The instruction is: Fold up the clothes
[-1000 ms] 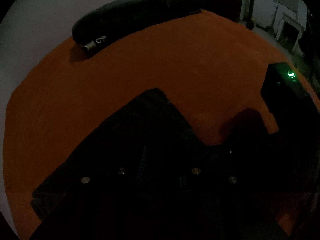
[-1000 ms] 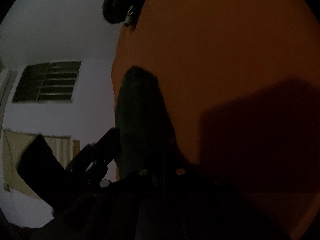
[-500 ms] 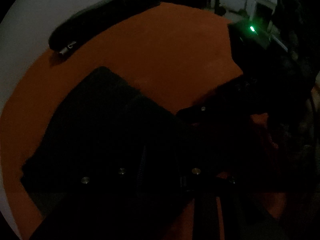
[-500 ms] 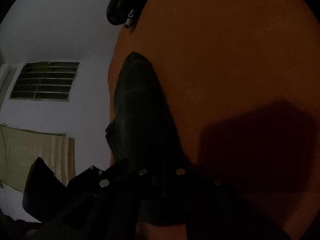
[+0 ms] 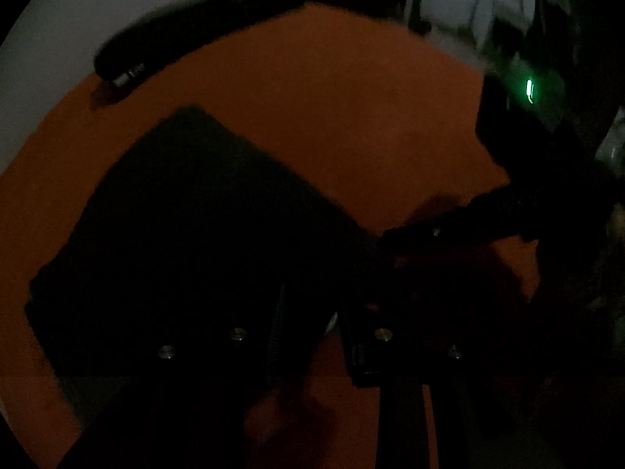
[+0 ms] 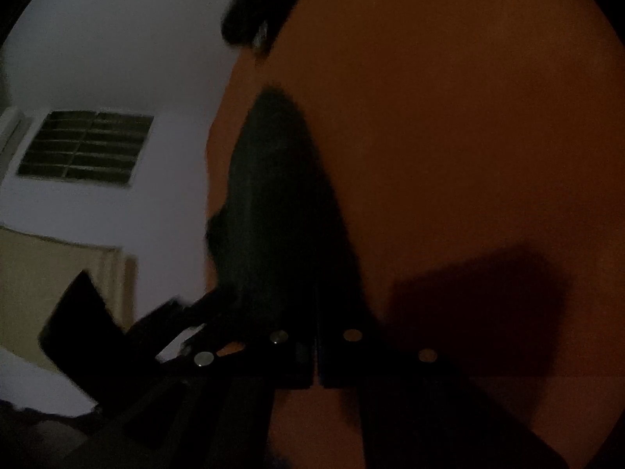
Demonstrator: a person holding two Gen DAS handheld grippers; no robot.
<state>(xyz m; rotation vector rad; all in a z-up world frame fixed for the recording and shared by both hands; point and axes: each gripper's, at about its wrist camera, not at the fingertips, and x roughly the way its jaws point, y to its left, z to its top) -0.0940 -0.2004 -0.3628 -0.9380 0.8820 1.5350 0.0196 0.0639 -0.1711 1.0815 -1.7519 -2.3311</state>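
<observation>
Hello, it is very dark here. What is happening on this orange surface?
A person is folding clothes with two handheld grippers. A dark garment lies on the orange surface, apparently partly folded. The left gripper is low over its near edge, and the right gripper reaches in from the right. The dim light hides whether either one grips the cloth. Another dark bundle sits at the far edge.

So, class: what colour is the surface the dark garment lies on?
Orange, plain. The surface shows best in the right wrist view, under the dark garment.

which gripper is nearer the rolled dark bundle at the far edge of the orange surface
Hard to say. Both grippers, left and right, sit at the near dark garment, well short of the bundle.
</observation>
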